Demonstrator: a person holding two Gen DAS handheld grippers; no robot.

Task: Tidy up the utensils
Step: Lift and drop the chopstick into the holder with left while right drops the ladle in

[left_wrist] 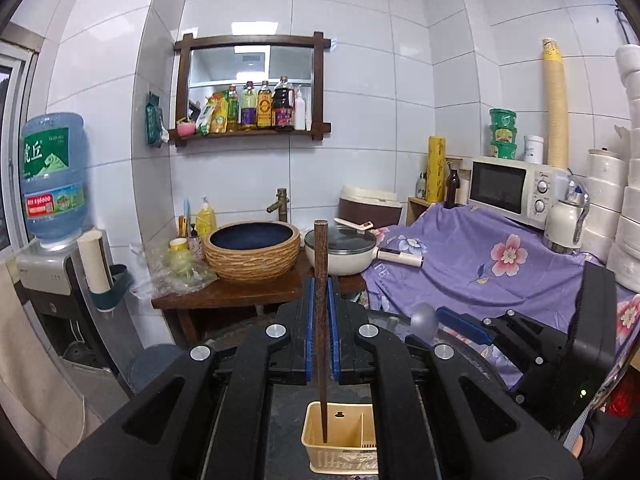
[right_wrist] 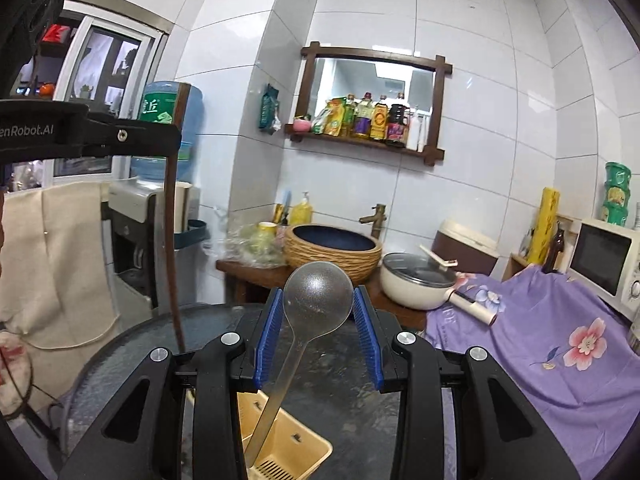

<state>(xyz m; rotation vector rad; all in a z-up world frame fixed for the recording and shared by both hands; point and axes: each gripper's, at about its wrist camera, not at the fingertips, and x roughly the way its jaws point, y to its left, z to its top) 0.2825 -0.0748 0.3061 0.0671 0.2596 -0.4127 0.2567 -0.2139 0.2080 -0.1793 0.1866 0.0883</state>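
My left gripper [left_wrist: 320, 285] is shut on a dark wooden chopstick [left_wrist: 320, 332] that stands upright between its blue pads. The chopstick's lower tip lines up with the left compartment of a cream utensil basket [left_wrist: 340, 459]; I cannot tell whether it is inside. My right gripper [right_wrist: 318, 305] is shut on the round bowl of a translucent grey spoon [right_wrist: 295, 358]. The spoon's handle slants down into the basket [right_wrist: 308, 446]. In the right wrist view the left gripper [right_wrist: 170, 136] shows at upper left with the chopstick [right_wrist: 172, 260] hanging from it. The right gripper [left_wrist: 444, 320] shows in the left wrist view.
The basket stands on a dark round glass table [right_wrist: 344, 384]. Behind it a wooden stand carries a woven basin [left_wrist: 253, 250] and a lidded white pot [left_wrist: 340, 250]. A purple flowered cloth [left_wrist: 480, 256] and microwave [left_wrist: 512, 190] are at right, a water dispenser [left_wrist: 52, 216] at left.
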